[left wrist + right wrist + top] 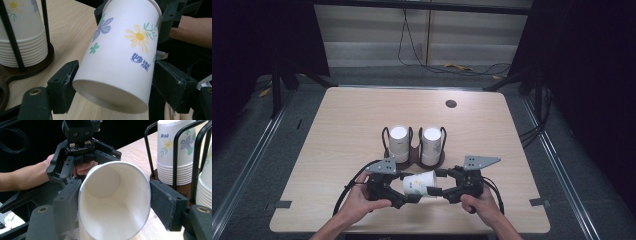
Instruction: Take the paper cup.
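A paper cup (419, 183) is held on its side above the near edge of the table (337, 130), pinched at its base by the left gripper (408, 196) and at its rim by the right gripper (438, 183). Pressure should be kept light so the rim is not crushed, and one grip should be eased off only once the other is felt to be secure.

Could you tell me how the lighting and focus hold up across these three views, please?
High view: the surroundings fall into darkness, and the tops of the two cup stacks glare white. Left gripper view: the paper cup is evenly lit, its print sharp. Right gripper view: the left claw looks sharp, while the near rim is slightly soft.
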